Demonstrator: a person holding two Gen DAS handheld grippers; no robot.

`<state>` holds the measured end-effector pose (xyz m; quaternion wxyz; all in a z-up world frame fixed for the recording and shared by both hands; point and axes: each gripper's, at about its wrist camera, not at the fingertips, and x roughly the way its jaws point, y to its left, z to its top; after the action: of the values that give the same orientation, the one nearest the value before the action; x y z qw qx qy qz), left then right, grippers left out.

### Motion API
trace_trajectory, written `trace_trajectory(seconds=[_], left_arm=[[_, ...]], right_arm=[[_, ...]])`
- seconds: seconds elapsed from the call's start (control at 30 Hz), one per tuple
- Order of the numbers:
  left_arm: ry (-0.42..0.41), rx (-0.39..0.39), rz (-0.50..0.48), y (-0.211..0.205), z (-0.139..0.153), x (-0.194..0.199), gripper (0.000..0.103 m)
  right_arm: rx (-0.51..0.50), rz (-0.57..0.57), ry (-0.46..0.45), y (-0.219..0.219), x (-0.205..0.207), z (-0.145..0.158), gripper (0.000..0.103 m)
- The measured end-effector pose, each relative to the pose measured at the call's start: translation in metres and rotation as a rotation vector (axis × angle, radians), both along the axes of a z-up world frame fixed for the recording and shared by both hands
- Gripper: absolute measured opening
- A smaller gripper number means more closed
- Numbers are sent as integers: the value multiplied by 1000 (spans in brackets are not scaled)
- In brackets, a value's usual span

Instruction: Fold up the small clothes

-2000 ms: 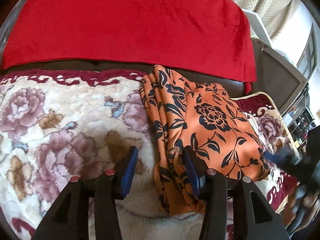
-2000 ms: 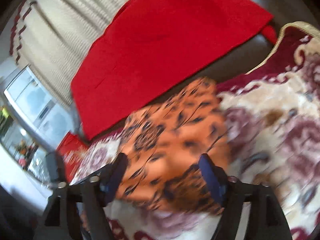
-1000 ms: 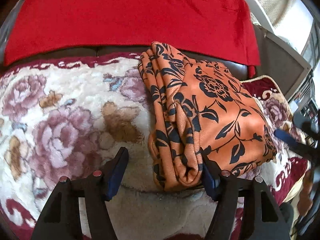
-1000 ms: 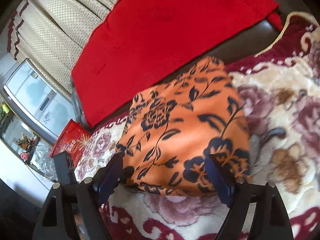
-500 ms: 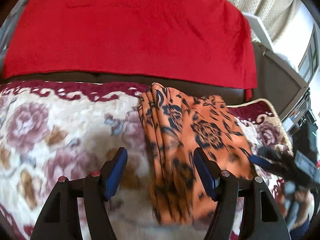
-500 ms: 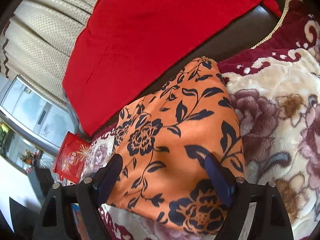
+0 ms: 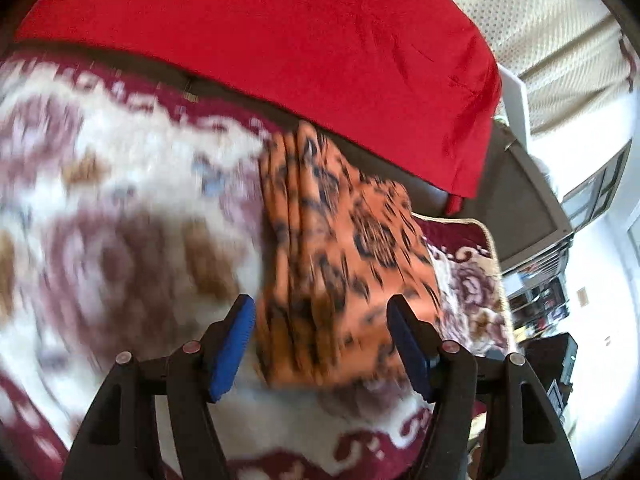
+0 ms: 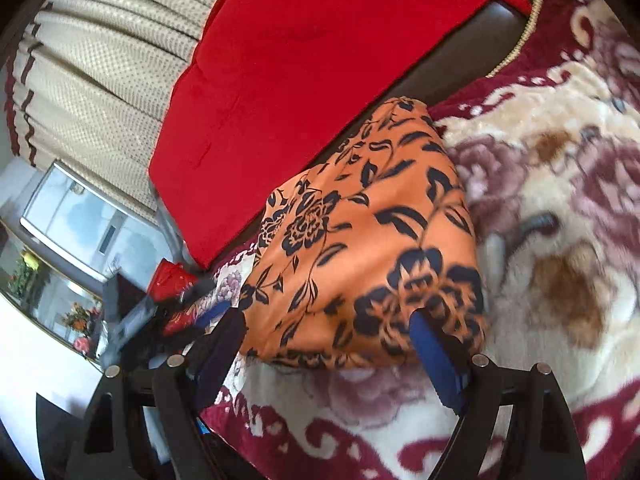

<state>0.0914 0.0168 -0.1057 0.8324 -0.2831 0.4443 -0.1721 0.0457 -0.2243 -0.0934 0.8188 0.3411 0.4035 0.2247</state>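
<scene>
light: bright daylight, your windows blow out white
blur: left view smears hard across the floral blanket and the orange cloth; your right view is sharper, soft only near the bottom
distortion: heavy fisheye, dark vignette in corners
shadows: soft, faint under the cloth edge

The folded garment is orange cloth printed with black flowers, leaves and trailing stems. It lies as a compact, thick, roughly rectangular bundle, its broad printed face up. In the left wrist view, blurred, the stacked fold edges show as parallel ridges along its 9 o'clock side, and it runs from the picture's centre toward 12 o'clock. In the right wrist view the bundle fills the centre, its nearer edge at 6 o'clock, tapering toward 1 o'clock.
</scene>
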Motion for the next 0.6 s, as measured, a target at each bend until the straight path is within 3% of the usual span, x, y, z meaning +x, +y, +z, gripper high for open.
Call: trace_trajectory(seconds=[0.1, 0.17, 0.2, 0.23, 0.27, 0.33, 0.47, 0.53, 0.6], left_arm=[[39, 24, -13, -17, -17, -4, 68], [42, 43, -16, -25, -20, 0, 61], [40, 57, -12, -27, -19, 2, 50], [49, 71, -9, -28, -20, 6, 25], [64, 79, -14, -28, -21, 11, 14], [65, 49, -19, -22, -18, 12, 13], [-59, 76, -25, -21, 19, -9, 12], [-59, 121, -32, -24, 12, -8, 12], [20, 161, -12, -22, -20, 4, 12]], right_arm=[[20, -11, 2, -2, -11, 0, 87], [20, -12, 0, -3, -17, 2, 87], [19, -11, 0, -4, -20, 3, 87], [17, -15, -1, -5, -22, 3, 87], [18, -19, -4, -6, -26, 4, 87], [22, -24, -4, -9, -31, 3, 87], [23, -37, 7, -12, -41, 0, 87], [24, -38, 3, -14, -44, 0, 87], [24, -37, 10, -14, -43, -2, 87]])
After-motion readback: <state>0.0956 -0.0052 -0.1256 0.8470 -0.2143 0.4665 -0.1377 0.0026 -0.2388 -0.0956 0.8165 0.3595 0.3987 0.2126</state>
